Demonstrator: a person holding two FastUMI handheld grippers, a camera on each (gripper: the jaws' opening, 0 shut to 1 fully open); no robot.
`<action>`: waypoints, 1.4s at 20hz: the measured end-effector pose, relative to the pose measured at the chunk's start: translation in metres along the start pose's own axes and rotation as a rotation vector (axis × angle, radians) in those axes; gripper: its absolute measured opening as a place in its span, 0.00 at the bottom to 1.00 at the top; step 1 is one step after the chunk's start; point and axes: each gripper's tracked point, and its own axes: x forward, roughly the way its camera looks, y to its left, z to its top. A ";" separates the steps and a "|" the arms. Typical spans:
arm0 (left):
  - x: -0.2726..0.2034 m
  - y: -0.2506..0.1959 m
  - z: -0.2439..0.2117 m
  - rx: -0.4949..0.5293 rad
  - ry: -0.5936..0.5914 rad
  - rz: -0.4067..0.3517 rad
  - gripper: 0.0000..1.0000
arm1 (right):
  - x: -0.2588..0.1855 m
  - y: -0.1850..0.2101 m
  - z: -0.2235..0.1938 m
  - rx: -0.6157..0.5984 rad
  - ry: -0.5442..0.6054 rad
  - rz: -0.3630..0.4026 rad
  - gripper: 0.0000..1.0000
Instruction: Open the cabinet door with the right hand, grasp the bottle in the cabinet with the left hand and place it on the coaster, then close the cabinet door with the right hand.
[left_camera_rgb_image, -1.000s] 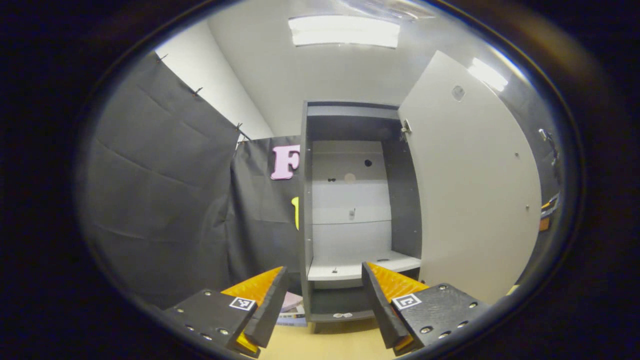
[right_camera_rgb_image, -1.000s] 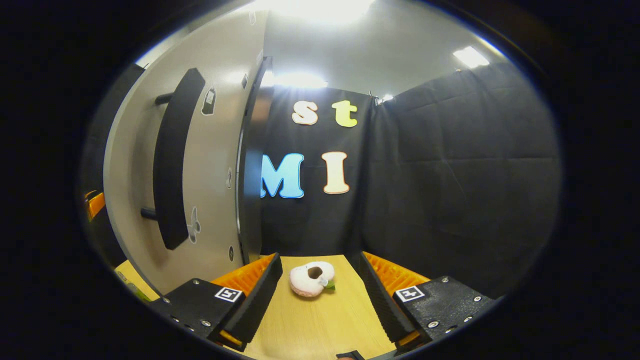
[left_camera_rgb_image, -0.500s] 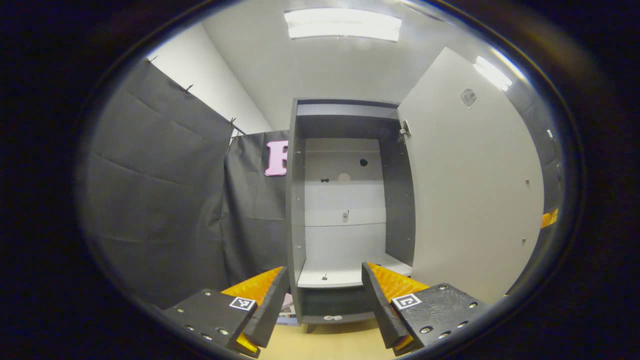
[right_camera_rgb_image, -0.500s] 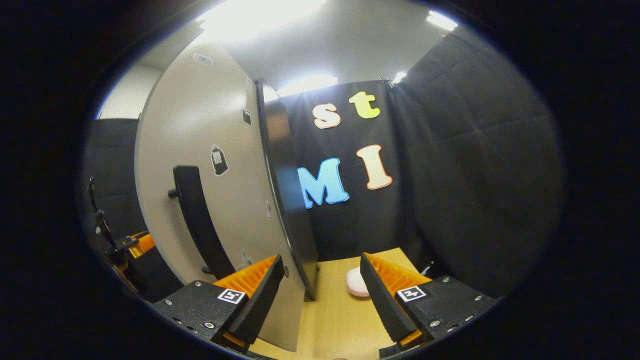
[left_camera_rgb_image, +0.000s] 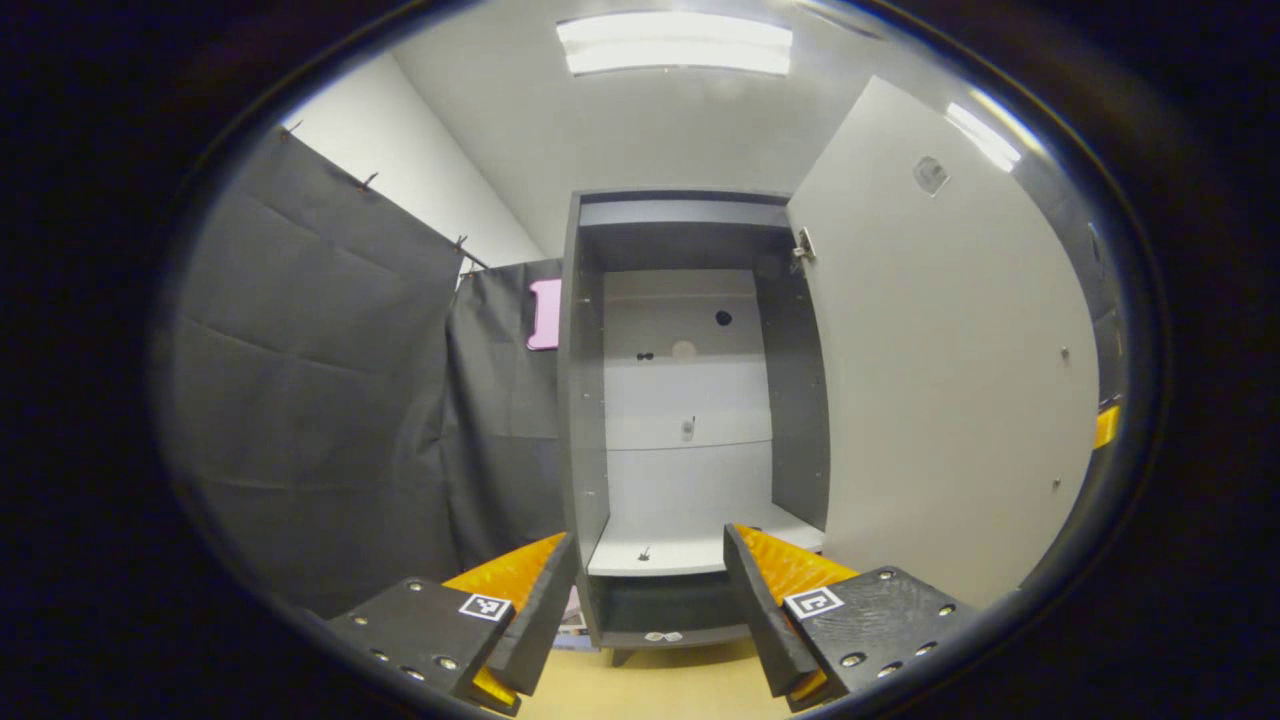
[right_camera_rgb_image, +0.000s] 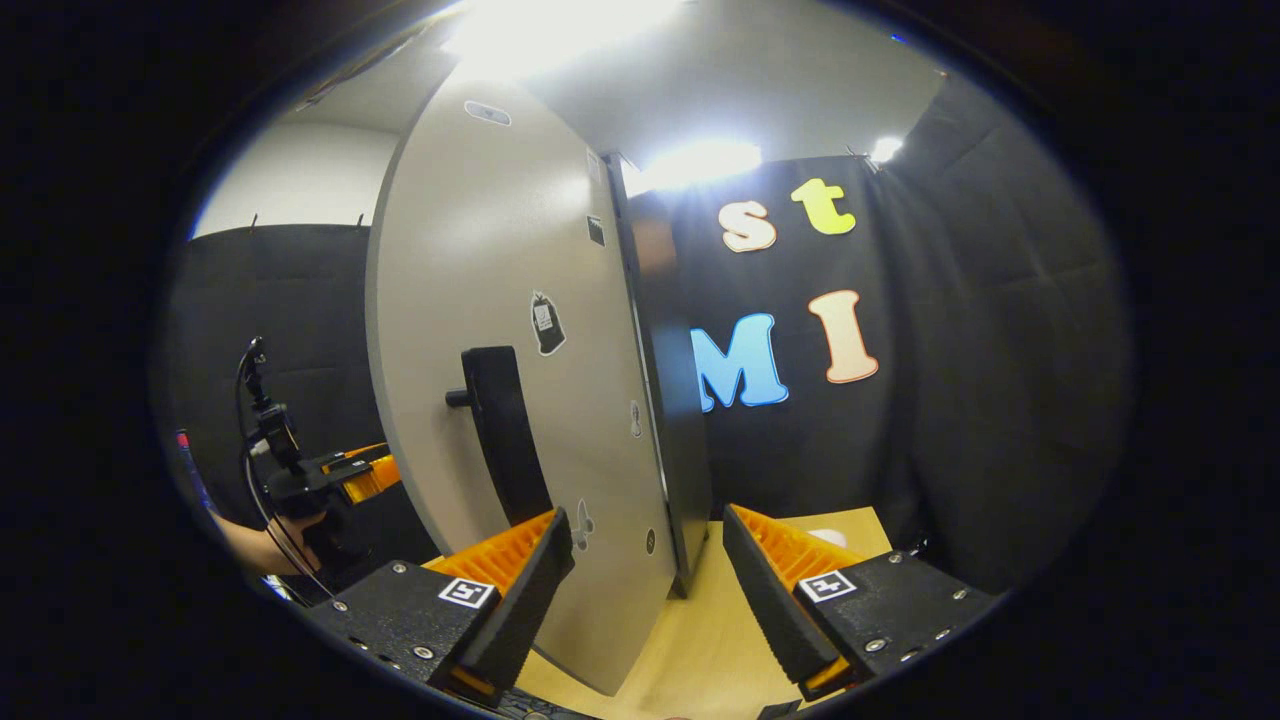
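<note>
With the tall grey cabinet door (right_camera_rgb_image: 500, 330) swung wide, the right tongs (right_camera_rgb_image: 648, 560) gape just beside its upright black handle (right_camera_rgb_image: 500, 430), the left tongs (left_camera_rgb_image: 650, 590) released.

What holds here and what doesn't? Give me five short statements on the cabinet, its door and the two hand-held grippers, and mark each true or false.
1. The cabinet door stands open. True.
2. A bottle stands on the cabinet shelf. False: no bottle shows on the shelf in the left gripper view.
3. The left hand-held gripper is open and holds nothing. True.
4. The right hand-held gripper is shut on the door handle. False: its fingers are apart, and the lower edge of the door lies between them, with the handle above.
5. The cabinet stands on a light wooden table. True.
</note>
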 end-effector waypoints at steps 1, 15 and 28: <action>0.003 0.002 -0.002 -0.001 -0.005 -0.010 0.86 | 0.001 0.002 0.000 -0.007 -0.001 -0.005 0.94; 0.009 0.063 -0.036 0.043 0.117 -0.001 0.83 | 0.022 0.082 -0.013 -0.016 0.033 0.035 0.94; 0.012 0.106 -0.036 0.073 0.129 0.032 0.89 | 0.058 0.137 -0.018 -0.004 0.038 0.125 0.94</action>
